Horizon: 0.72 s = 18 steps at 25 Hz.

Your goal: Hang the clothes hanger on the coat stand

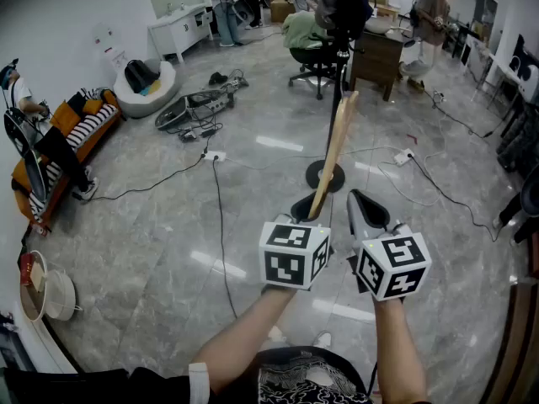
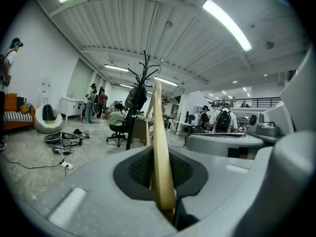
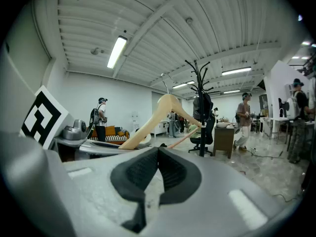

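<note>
Pale wooden clothes hanger (image 1: pixel 333 150), lower end hidden, is clamped in the left gripper (image 1: pixel 308 211); beside it the right gripper (image 1: pixel 367 213) is closed, empty; black coat stand (image 1: pixel 341 57) ahead.

The hanger (image 1: pixel 334 154) is smooth pale wood (floor (image 1: pixel 168 225): glossy stone).

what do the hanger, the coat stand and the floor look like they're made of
The clothes hanger looks like wood: pale tan, smooth, with a faint satin sheen. The coat stand is probably metal, judging by its thin black pole and slim curved hooks. The floor looks like polished grey stone or stone-look tile, with veining and glossy lamp reflections.
</note>
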{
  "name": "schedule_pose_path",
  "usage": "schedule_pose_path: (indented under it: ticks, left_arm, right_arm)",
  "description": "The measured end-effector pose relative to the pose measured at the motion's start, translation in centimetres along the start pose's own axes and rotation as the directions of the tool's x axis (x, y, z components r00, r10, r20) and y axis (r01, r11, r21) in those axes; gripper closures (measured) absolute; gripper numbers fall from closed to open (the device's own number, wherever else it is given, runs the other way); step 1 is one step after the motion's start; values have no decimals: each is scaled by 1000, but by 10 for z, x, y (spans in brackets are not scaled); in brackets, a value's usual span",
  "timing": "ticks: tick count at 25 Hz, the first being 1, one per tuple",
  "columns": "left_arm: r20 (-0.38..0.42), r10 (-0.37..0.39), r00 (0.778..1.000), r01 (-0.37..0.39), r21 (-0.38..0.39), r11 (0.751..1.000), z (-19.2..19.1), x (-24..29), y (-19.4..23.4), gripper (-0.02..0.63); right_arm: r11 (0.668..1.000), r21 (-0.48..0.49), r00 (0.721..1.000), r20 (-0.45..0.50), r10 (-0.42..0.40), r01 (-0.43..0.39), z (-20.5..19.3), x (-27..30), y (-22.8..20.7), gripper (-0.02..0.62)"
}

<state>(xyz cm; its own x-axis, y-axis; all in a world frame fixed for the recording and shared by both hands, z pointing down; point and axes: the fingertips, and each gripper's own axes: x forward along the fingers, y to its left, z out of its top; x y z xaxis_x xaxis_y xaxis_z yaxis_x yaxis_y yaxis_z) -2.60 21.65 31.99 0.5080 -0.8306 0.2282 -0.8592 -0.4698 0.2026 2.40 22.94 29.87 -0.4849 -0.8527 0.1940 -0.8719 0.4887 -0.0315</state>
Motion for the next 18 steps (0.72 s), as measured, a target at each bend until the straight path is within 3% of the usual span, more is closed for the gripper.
schedule_pose_path:
  ticks: [18]
  left_arm:
    - [-26,-63,998,63,7,998,-1,11,33,568]
  right_arm:
    - [998,11,998,-11,-54,54,1,37,13,595]
